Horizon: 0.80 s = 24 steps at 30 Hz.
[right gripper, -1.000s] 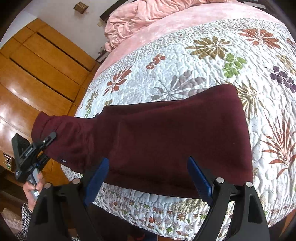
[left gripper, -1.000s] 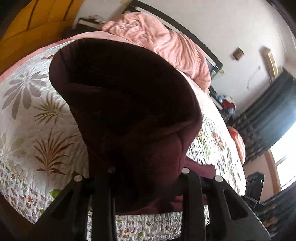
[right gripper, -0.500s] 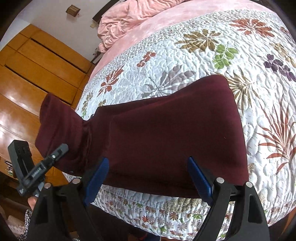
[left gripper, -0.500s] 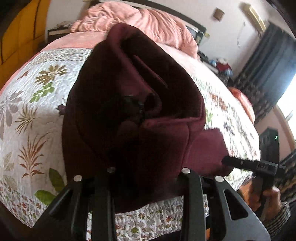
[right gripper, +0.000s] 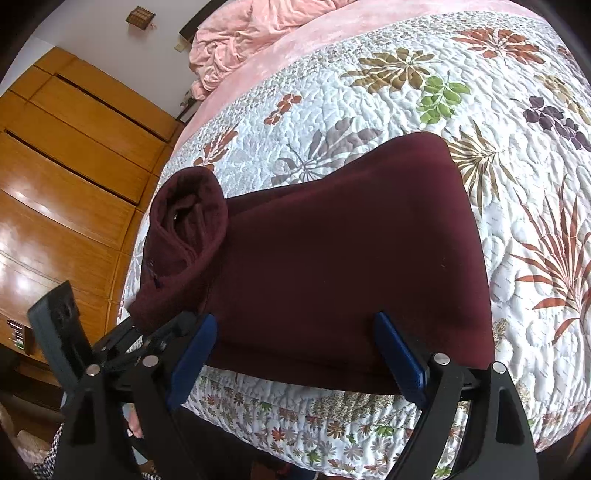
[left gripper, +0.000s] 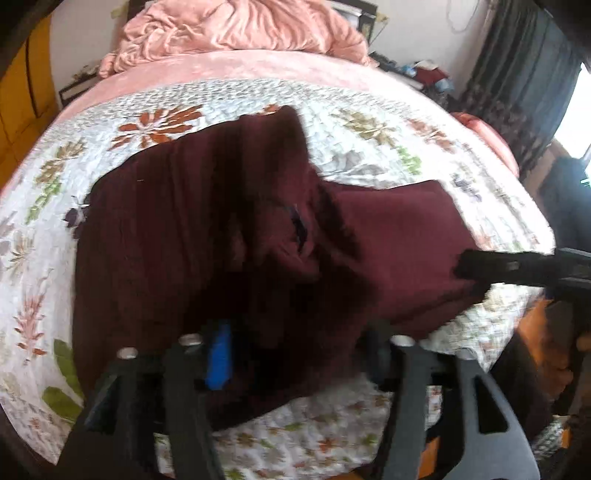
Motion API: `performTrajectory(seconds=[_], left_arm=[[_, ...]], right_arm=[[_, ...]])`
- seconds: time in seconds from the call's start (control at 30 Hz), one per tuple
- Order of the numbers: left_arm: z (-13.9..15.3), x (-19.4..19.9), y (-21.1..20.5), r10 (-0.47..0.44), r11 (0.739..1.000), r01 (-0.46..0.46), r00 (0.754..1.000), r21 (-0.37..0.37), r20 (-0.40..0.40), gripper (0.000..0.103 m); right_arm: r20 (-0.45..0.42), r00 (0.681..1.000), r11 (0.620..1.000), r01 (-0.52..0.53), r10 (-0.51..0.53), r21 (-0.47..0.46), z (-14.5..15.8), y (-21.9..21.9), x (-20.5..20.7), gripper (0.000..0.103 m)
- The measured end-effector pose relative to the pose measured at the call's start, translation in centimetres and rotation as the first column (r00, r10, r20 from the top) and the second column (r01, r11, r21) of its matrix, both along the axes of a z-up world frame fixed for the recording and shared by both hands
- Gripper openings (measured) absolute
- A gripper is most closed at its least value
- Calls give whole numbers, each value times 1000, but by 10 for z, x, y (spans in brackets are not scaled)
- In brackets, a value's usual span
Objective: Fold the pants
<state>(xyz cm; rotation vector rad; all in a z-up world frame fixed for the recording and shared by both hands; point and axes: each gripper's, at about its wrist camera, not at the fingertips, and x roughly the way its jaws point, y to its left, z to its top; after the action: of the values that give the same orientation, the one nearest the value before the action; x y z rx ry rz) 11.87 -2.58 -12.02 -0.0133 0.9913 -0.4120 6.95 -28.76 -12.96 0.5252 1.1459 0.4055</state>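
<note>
Right gripper [right gripper: 295,350]: nearest to its own camera; its blue pads [right gripper: 397,356] stood wide apart over the near edge of the pants, one on each side of the cloth; nothing was pressed between them; in the left wrist view its dark fingers [left gripper: 517,264] reached to the right end of the pants, and whether they touched the cloth I cannot tell.

Left gripper [left gripper: 295,354]: low over the near part of the pants; its jaws were opening; a fold of the cloth was between them, but a pad pressing on it was not seen; the picture was blurred there; in the right wrist view this gripper [right gripper: 147,332] was at the bunched left end of the pants.

Pants [right gripper: 332,258]: dark maroon; they lay on the quilt at the near edge of the bed, folded into a broad flat band; the left end was rolled up into a thick lump [right gripper: 188,210]; in the left wrist view the cloth [left gripper: 184,229] was heaped with deep folds.

Quilt [right gripper: 406,110]: white with printed leaves and flowers; it was under the pants and went on beyond them.

Pink blanket [right gripper: 258,33]: crumpled, far behind the pants, at the head of the bed.

Wooden wardrobe [right gripper: 55,166]: to the left of the pants, beside the bed.

Dark curtain [left gripper: 517,74]: far behind and to the right of the pants.
</note>
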Motion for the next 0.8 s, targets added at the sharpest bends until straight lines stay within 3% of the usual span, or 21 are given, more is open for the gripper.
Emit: performTrajectory(seconds=[0.13, 0.2, 0.3, 0.47, 0.63, 0.8], left_arm=[[19, -10, 23, -12, 988, 11, 1000, -154, -9, 88], [27, -13, 45, 35, 975, -39, 999, -219, -20, 89], [30, -10, 77, 139, 959, -143, 990, -246, -34, 89], [11, 4, 125, 311, 940, -319, 947, -120, -76, 88], [-7, 18, 122, 335, 941, -339, 933, -12, -132, 88], [-21, 13, 129, 325, 944, -330, 935, -10, -141, 90]], right_arm=[[-13, 1000, 1000, 6, -6, 19, 2, -2, 2, 91], [-13, 1000, 1000, 10, -10, 22, 7, -2, 2, 92], [6, 1000, 999, -17, 17, 30, 19, 6, 3, 94], [10, 996, 993, -89, 88, 80, 33, 34, 9, 99], [-28, 986, 986, -163, 164, 41, 34, 73, 19, 99], [-121, 974, 980, -196, 191, -33, 21, 99, 32, 99]])
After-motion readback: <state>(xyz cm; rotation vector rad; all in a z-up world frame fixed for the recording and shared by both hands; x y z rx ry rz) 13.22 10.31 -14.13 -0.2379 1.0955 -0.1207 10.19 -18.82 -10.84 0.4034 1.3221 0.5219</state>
